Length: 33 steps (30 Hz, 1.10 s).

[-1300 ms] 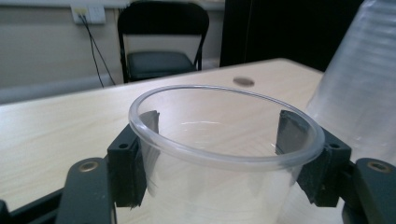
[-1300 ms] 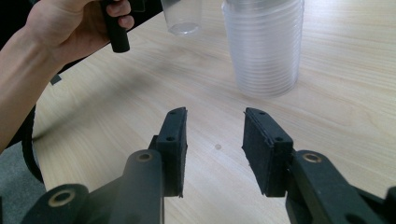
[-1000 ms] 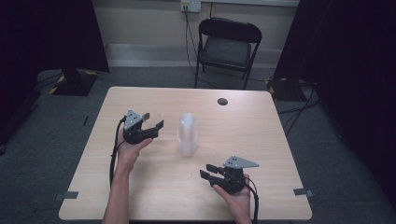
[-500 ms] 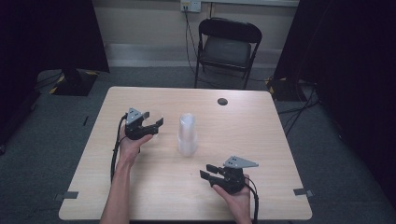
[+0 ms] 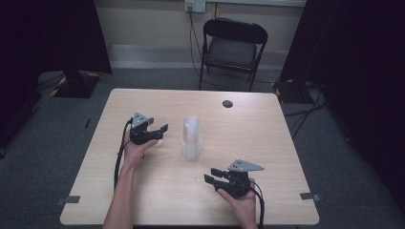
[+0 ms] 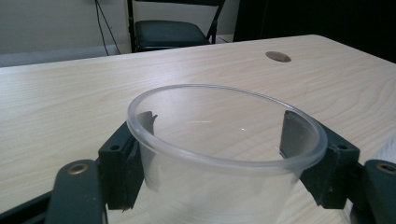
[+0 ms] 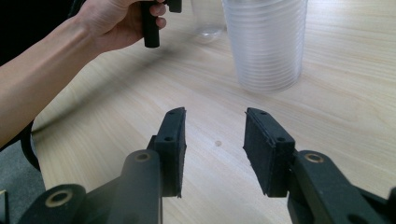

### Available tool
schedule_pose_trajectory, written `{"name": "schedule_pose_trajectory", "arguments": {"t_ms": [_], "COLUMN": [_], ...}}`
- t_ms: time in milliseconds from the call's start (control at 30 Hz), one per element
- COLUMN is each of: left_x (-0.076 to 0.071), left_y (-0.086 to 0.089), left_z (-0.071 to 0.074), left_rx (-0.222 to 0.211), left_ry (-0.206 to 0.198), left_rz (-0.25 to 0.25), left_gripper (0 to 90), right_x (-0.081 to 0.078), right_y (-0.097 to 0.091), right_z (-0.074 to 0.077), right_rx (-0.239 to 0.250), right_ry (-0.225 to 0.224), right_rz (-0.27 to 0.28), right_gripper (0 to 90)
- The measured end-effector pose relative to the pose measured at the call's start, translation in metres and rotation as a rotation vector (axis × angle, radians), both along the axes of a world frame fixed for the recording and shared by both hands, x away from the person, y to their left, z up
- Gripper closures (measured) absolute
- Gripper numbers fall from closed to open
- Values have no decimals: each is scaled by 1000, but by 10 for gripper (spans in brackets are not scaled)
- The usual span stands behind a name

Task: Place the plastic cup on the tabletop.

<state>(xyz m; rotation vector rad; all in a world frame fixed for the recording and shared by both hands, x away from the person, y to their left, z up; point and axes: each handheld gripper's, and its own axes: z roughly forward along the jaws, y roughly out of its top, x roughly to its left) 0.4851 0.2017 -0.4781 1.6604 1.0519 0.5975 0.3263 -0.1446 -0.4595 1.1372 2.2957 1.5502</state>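
While the left hand-held gripper (image 5: 157, 130) clasps a single clear cup (image 6: 224, 154) by its sides, apparently to keep it apart from the cup stack (image 5: 191, 138) mid-tabletop (image 5: 286, 143), the right hand-held gripper (image 7: 215, 149) waits nearby, jaws parted and empty.

We look down on a light wooden table (image 5: 157, 191) standing on grey carpet. Near its middle stands a stack of clear cups (image 5: 191, 137), upright. To the left of the stack, our left gripper (image 5: 160, 131) points toward it, jaws apart around a faint clear cup (image 5: 159, 129) that is hard to make out. Our right gripper (image 5: 212, 175) sits near the table's near edge, right of the stack and well apart from it, with its jaws apart and nothing between them. A small dark disc (image 5: 228, 103) lies near the far edge. Behind the table stands a black folding chair (image 5: 231, 50).
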Motion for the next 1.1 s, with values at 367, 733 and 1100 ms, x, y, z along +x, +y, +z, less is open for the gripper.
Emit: {"name": "schedule_pose_trajectory", "arguments": {"t_ms": [367,733,1100], "left_x": [-3,-6,-10], "left_y": [3,5,5], "left_z": [-7,-6,-3], "left_rx": [0,17,8], "left_ry": [37,74,114], "left_rz": [-4,11,-8], "left_gripper": [240,156,156], "right_x": [0,4,7], "right_y": [0,1,-2], "right_z": [0,0,1], "right_rx": [0,-2,1], "right_ry": [2,5,9], "right_rz": [-1,0,-6], "right_gripper": [586,586,585]}}
